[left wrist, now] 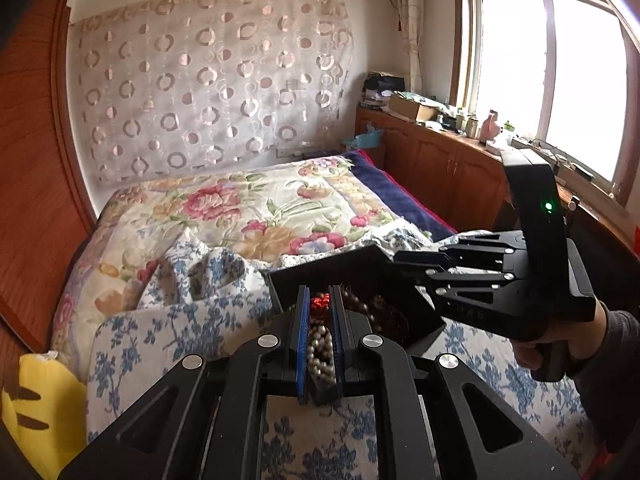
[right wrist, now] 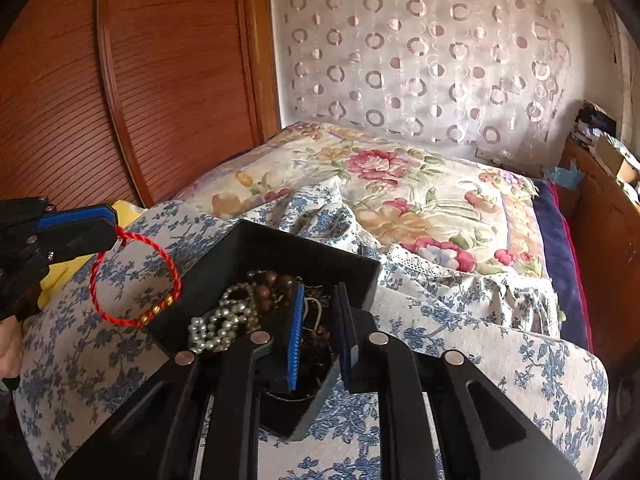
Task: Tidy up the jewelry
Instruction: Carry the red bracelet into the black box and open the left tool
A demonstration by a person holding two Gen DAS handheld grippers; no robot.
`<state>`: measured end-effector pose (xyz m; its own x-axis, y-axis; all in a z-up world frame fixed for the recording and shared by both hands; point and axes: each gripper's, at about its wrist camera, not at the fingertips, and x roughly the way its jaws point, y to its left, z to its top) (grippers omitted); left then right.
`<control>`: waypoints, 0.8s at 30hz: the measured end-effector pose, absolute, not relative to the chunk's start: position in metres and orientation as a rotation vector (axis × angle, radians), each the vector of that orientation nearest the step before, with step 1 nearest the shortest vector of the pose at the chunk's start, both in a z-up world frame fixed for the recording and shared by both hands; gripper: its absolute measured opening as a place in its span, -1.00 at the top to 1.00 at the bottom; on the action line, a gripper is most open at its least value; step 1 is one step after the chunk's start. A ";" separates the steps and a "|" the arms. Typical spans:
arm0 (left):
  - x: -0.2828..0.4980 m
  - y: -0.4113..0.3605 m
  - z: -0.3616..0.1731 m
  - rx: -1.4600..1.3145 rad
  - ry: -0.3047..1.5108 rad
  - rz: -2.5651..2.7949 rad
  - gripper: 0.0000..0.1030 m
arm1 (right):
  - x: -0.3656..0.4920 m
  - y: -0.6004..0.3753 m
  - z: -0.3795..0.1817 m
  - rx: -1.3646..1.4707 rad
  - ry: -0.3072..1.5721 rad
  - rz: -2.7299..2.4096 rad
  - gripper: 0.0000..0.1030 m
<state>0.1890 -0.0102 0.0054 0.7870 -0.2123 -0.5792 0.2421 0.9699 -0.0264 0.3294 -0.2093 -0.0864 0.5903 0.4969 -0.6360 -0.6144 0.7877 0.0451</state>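
Over the bed [right wrist: 420,200], left claw [right wrist: 114,226] pinching red bracelet [right wrist: 132,280], right claw [right wrist: 320,320] parted, empty, hiding part of black box [right wrist: 256,248], tangled jewelry indistinct.

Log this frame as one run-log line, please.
left gripper: shut on red string bracelet, hanging beside black tray | right gripper: open over tray | pearl necklace: in tray

Both grippers: matte black linkage frames with slotted cutouts and round silver pivot pins. Left gripper [left wrist: 320,320] and right gripper [right wrist: 320,332] carry ribbed blue pads [right wrist: 294,340] on black fingers. Right unit's upright housing shows a green LED [left wrist: 548,205]. Dark grey sleeve [left wrist: 618,344] at the wrist.
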 end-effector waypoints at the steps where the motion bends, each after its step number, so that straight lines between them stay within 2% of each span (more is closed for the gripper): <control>1: 0.192 -0.010 0.005 0.051 0.619 -0.244 0.83 | 0.330 -0.211 -0.086 -0.181 0.677 0.649 0.56; 24: 0.254 -0.055 0.000 0.072 0.664 -0.325 0.81 | 0.306 -0.266 -0.090 -0.142 0.675 0.538 0.56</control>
